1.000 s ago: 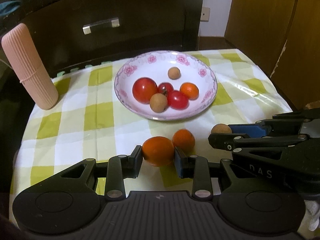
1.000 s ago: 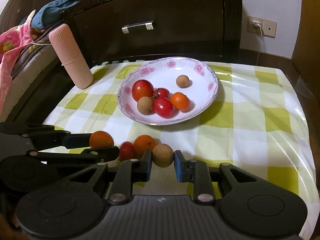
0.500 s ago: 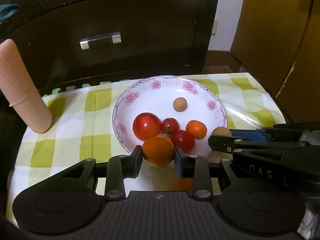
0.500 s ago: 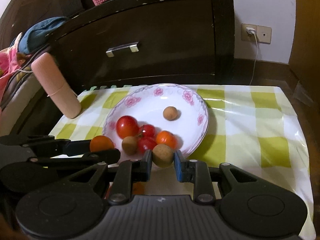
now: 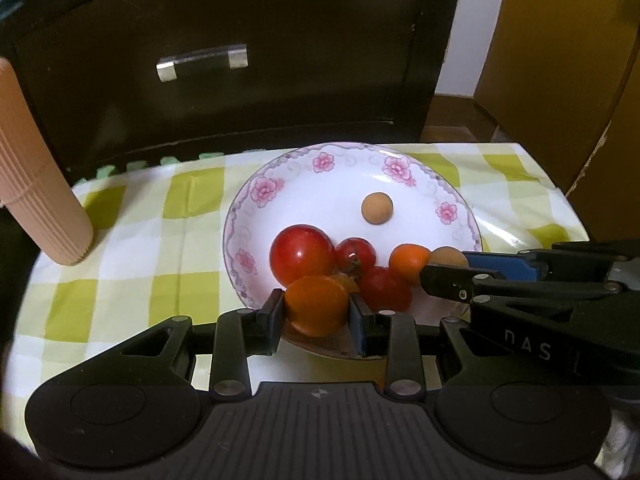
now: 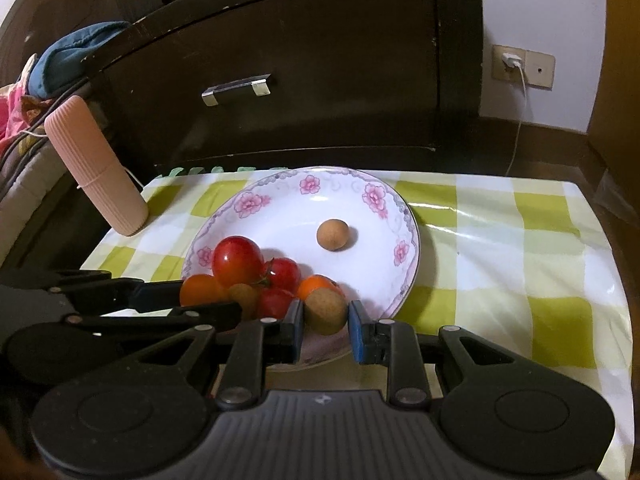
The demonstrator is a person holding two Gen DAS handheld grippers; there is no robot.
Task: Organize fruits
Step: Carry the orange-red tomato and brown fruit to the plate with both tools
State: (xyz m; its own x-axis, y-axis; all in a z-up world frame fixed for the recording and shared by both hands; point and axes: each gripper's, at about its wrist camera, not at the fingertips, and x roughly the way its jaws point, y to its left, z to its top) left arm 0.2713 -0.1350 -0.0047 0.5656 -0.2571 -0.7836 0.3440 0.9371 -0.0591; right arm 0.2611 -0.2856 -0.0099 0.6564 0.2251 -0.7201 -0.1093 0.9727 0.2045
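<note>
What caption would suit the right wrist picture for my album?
Right gripper holds a brown longan over the floral plate of fruit on a checked tablecloth.

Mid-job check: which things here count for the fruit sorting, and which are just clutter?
Job:
orange fruit in left gripper
brown fruit in right gripper
floral plate holding the other fruits

Clutter:
pink ribbed tube
dark drawer
wall charger

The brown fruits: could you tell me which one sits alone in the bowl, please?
The far brown fruit, alone on bare white bowl; one is in the right tongs, another sits in the cluster.
</note>
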